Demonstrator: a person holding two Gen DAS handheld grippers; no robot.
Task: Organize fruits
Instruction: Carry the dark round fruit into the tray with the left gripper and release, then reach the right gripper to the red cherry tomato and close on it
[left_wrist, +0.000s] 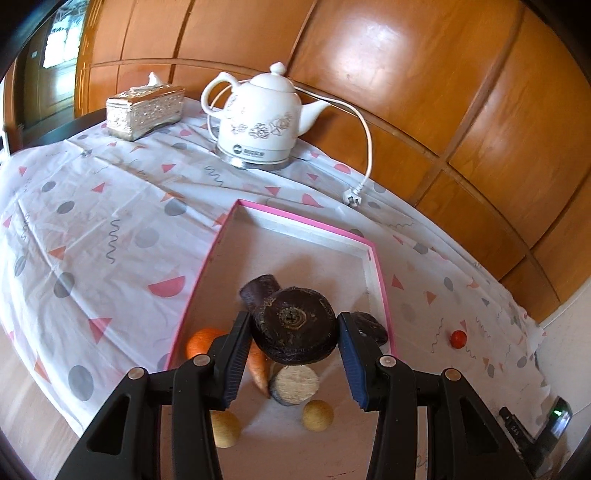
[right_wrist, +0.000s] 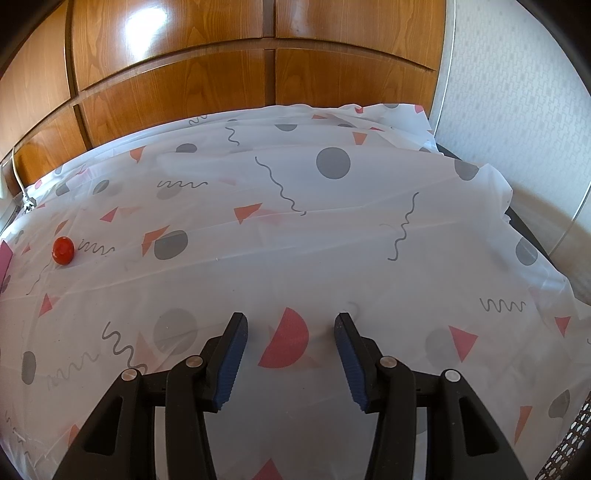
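A white cloth (right_wrist: 295, 229) with grey dots, pink triangles and squiggly lines covers the table, and shiny brown wooden panels (left_wrist: 406, 74) stand behind it. At about 11 o'clock on the cloth sits a silver tissue box (left_wrist: 146, 110), and at 12 o'clock a white teapot-shaped kettle (left_wrist: 260, 118) with flowers on it; its white cord (left_wrist: 364, 147) lies unplugged at 1 o'clock. In the middle lies a flat tray with a pink rim (left_wrist: 295, 218). Inside the tray I count two purple-dark roots (left_wrist: 258, 291), one carrot (left_wrist: 258, 369), one orange fruit (left_wrist: 201, 341), two pale yellow balls (left_wrist: 317, 415), and one round thing with a pale cut top (left_wrist: 293, 384). The left gripper (left_wrist: 295, 328) squeezes a big, dark, round beet (left_wrist: 295, 325) between its blue pads, holding it up over the tray. One small red tomato (right_wrist: 63, 250) sits alone on the cloth at 3 o'clock from the tray (well apart from it). The right gripper (right_wrist: 291, 328) hangs over bare cloth, fingers spread apart with nothing between them.
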